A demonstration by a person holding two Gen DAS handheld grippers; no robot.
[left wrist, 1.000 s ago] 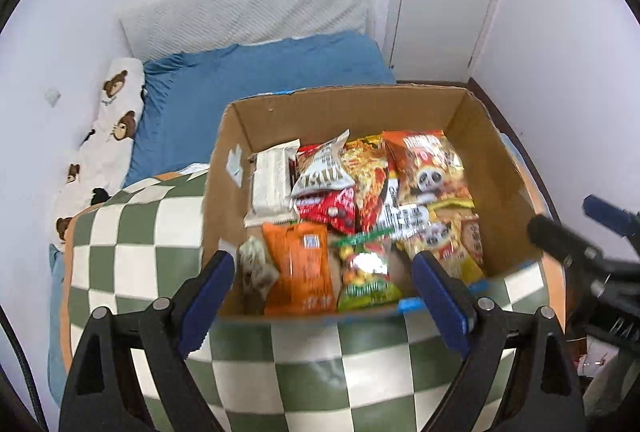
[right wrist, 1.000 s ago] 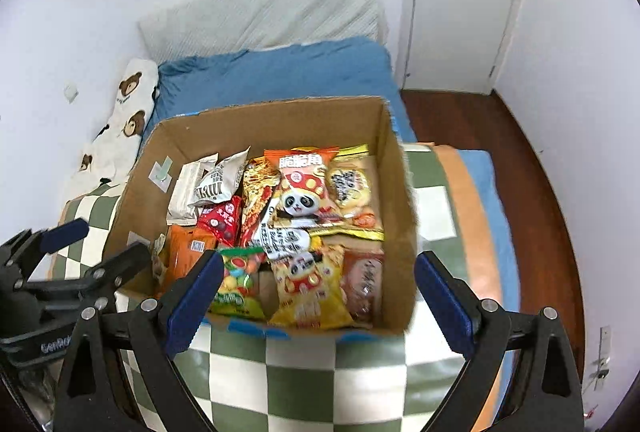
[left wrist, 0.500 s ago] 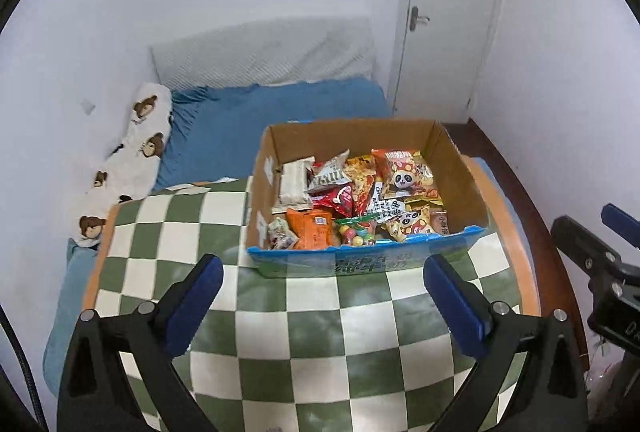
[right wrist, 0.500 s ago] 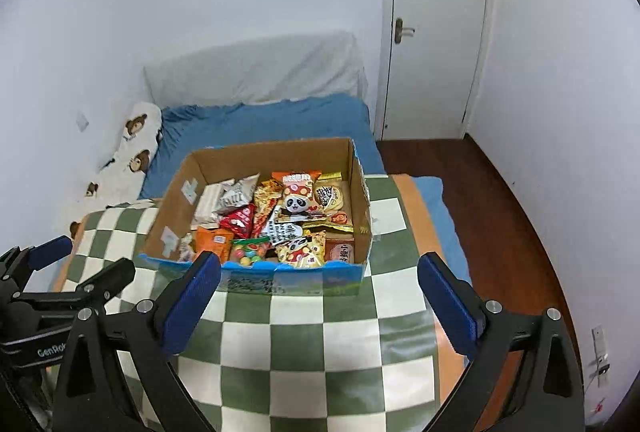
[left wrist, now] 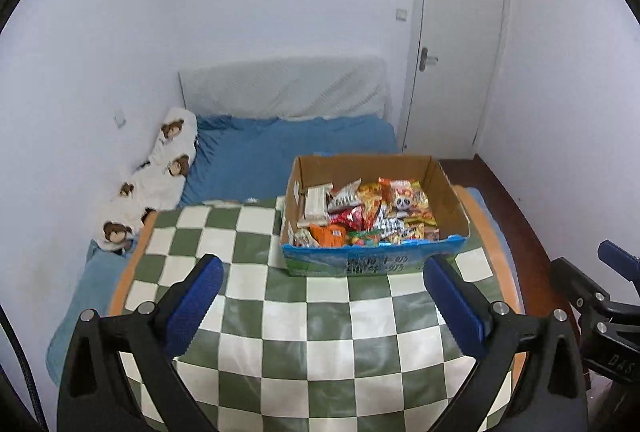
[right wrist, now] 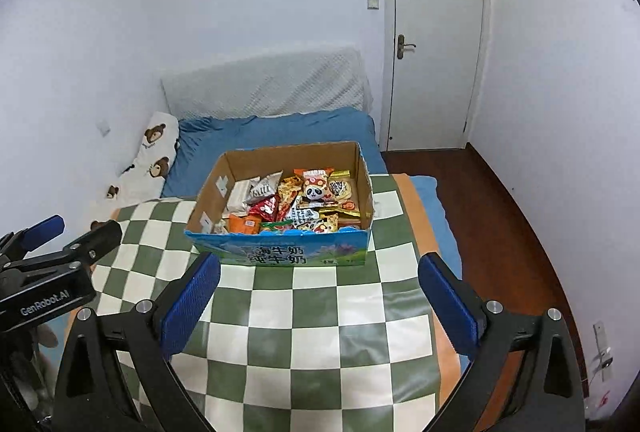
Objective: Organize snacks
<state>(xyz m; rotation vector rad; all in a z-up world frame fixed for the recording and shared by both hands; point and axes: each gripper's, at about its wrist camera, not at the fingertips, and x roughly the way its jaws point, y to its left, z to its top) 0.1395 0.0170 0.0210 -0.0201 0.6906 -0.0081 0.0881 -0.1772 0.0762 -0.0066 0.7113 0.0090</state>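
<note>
An open cardboard box (left wrist: 372,260) with a blue printed front stands on the green-and-white checkered cloth (left wrist: 320,332); it also shows in the right wrist view (right wrist: 280,252). It is full of several snack packets (left wrist: 368,216), among them a panda packet (right wrist: 316,188) and an orange packet (right wrist: 244,224). My left gripper (left wrist: 324,296) is open and empty, well short of the box. My right gripper (right wrist: 318,292) is open and empty, also short of the box. Each gripper shows at the edge of the other's view.
The checkered cloth covers a surface with an orange rim (right wrist: 448,352). Behind it is a bed with a blue sheet (left wrist: 280,152), a bear-print pillow (left wrist: 160,168) and a grey headboard. A white door (right wrist: 436,32) and dark wood floor (right wrist: 500,224) are at right.
Both grippers have pulled back and up from the box, which now looks smaller and farther away. Both jaws stay open and empty.
</note>
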